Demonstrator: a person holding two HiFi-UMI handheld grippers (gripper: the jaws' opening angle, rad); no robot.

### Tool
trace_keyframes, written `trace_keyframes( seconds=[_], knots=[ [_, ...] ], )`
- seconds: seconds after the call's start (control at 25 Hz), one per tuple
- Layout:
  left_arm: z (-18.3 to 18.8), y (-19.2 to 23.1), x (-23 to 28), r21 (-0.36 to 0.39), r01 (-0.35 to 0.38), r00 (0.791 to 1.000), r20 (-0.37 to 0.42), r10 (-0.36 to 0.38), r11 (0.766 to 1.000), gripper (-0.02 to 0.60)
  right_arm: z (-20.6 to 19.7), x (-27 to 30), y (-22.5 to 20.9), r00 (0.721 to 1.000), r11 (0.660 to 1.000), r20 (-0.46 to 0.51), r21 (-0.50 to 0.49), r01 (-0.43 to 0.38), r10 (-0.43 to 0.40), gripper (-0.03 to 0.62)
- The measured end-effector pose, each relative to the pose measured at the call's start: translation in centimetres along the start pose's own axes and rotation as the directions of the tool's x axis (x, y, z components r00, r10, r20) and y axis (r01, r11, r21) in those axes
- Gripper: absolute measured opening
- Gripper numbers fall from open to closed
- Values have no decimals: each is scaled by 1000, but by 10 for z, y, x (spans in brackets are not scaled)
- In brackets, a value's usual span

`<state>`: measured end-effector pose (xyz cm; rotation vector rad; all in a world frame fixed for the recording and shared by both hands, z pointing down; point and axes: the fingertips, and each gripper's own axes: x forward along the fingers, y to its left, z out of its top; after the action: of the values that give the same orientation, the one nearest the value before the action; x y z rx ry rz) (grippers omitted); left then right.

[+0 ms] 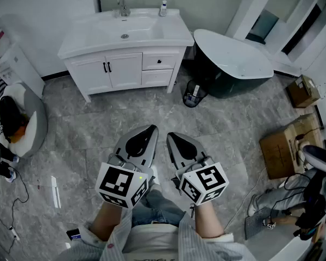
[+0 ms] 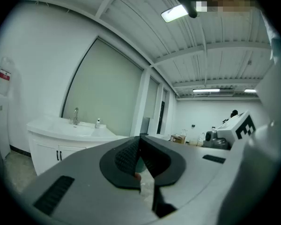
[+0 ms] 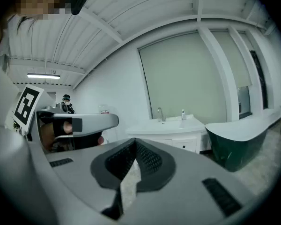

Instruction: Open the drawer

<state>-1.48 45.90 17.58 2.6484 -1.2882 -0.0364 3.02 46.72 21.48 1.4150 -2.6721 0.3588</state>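
A white vanity (image 1: 125,56) with a sink stands against the far wall. Its upper drawer (image 1: 158,62), with a small black knob, sits closed at the cabinet's right, above a second drawer (image 1: 157,78). Two doors with black handles (image 1: 107,67) are to their left. Both grippers hover side by side over the grey floor, well short of the vanity. My left gripper (image 1: 150,130) is shut and holds nothing; its tips meet in the left gripper view (image 2: 140,138). My right gripper (image 1: 170,137) is shut and holds nothing (image 3: 135,142), with the vanity (image 3: 171,129) far ahead of it.
A dark bathtub (image 1: 233,58) stands right of the vanity, with a small bin (image 1: 194,94) in front of it. Cardboard boxes (image 1: 285,145) lie at the right. One person (image 1: 13,118) sits at the left and another (image 1: 309,194) at the right. Cables trail on the floor at the left.
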Motion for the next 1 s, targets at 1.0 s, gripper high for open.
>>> trace_keyframes(
  seconds=[1.0],
  knots=[
    [-8, -26, 39, 50, -68, 998, -5, 68, 996, 15, 0, -17, -52, 998, 999, 33, 20, -50, 49, 5]
  ],
)
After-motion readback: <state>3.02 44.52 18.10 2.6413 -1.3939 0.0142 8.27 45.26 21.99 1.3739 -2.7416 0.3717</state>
